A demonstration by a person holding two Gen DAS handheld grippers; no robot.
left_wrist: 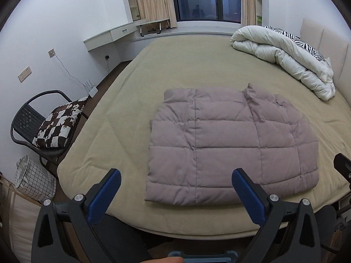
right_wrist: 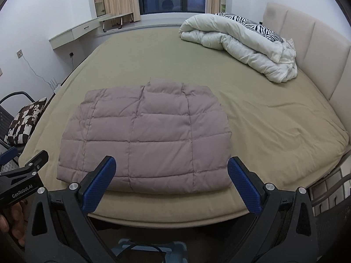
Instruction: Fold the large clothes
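A mauve quilted puffer jacket [left_wrist: 230,146] [right_wrist: 149,138] lies folded into a flat rectangle on the tan bed [left_wrist: 175,70] [right_wrist: 274,131], close to the front edge. My left gripper [left_wrist: 176,176] hangs open above the bed's front edge, its blue pads spread wide near the jacket's near-left part, holding nothing. In the right wrist view my right gripper [right_wrist: 171,164] is open too, hovering over the jacket's near edge without touching it. The left gripper's black body [right_wrist: 24,175] shows at the left, held by a hand.
A rolled white duvet [left_wrist: 285,54] [right_wrist: 241,43] and a zebra-print pillow [right_wrist: 252,25] lie at the far right by the beige headboard [right_wrist: 318,54]. A black chair with a brown checked cushion [left_wrist: 59,122] and a grid-pattern basket [left_wrist: 35,179] stand left of the bed.
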